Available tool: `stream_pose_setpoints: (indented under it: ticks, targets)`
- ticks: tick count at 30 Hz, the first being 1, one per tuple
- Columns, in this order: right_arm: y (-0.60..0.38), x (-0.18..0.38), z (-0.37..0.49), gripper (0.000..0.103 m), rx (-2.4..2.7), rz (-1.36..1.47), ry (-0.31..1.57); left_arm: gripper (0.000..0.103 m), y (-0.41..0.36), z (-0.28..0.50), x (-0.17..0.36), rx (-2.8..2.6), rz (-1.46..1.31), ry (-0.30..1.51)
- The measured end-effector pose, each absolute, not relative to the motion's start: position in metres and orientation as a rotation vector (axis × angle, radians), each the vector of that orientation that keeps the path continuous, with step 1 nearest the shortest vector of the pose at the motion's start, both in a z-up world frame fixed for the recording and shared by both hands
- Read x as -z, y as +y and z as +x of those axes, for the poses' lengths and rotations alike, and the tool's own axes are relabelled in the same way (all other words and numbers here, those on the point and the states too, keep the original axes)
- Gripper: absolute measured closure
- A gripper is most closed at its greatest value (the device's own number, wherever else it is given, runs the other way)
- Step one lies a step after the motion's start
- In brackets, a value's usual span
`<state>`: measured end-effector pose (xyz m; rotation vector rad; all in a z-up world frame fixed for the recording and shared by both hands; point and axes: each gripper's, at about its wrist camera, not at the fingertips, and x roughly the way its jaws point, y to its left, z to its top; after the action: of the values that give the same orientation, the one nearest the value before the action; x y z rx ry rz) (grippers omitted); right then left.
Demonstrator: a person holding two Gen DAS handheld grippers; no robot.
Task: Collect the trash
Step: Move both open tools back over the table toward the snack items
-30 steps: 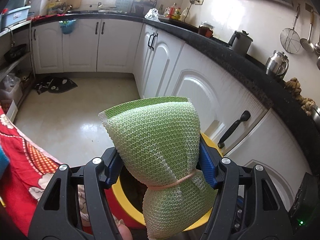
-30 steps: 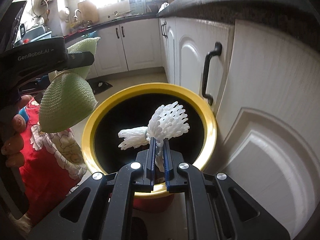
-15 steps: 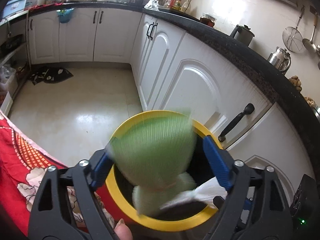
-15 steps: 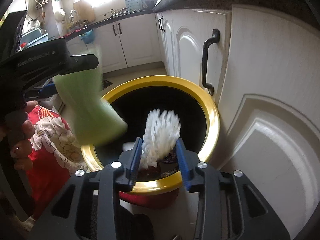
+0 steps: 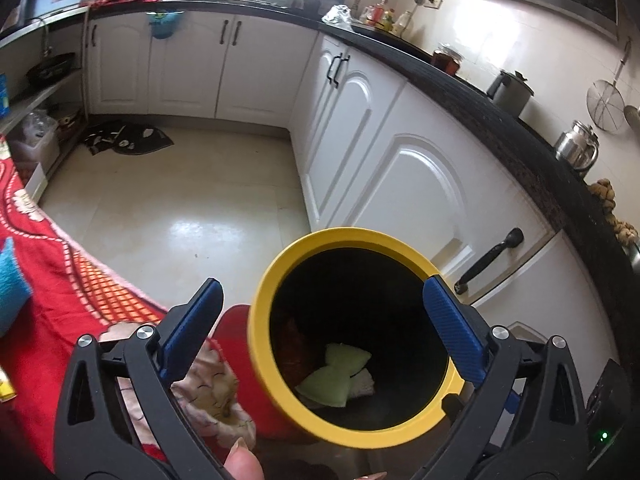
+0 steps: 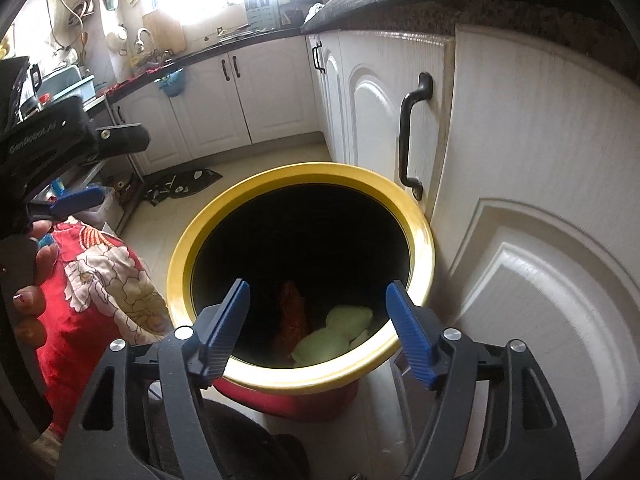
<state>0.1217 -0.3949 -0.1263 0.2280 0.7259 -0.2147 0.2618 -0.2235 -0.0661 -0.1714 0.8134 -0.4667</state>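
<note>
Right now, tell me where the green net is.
The green net lies at the bottom of the yellow-rimmed bin, low in both views, beside a white scrap and a reddish wrapper.

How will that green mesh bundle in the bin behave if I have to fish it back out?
The green mesh bundle lies crumpled and pinched in the middle at the bottom of the bin, so it is probably soft and would squash in the tongs. It looks light. It seems unlikely to roll, lying flat against the other scraps.

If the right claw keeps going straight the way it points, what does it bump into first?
Probably nothing at the top: the open right claw points into the bin. Deeper down it would likely meet the green foam.
</note>
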Motion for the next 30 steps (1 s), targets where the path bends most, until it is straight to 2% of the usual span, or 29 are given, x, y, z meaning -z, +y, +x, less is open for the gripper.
stream_pose_setpoints:
  ticks: [30]
  targets:
    - [-0.339, 0.063, 0.108, 0.025, 0.068, 0.188, 0.595, 0.011, -0.114, 0.200, 0.012, 0.328, -0.198, 0.653]
